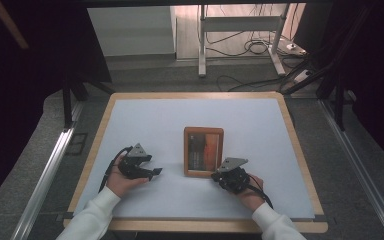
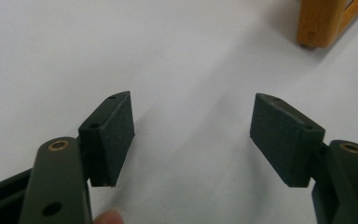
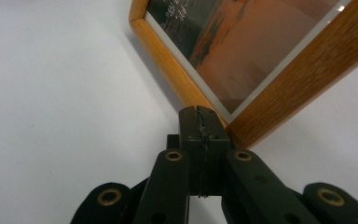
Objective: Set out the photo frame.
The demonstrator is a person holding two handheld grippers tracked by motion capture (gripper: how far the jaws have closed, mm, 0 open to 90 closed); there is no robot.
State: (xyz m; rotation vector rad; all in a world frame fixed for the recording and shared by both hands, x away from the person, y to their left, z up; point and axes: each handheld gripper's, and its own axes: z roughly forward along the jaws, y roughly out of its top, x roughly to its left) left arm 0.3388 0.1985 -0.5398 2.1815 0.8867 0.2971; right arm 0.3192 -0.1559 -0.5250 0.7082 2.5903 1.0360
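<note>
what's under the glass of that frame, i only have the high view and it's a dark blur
Observer: In the right gripper view the picture frame holds an orange-toned picture with a dark patch toward its upper left.
Operator: are the right tongs gripping it
Observer: No. The right tongs are pressed shut with nothing between them, tips at the frame's near corner.
Operator: and the left tongs
Observer: The left tongs are wide open over bare white table, with the frame's corner off beyond them.
</note>
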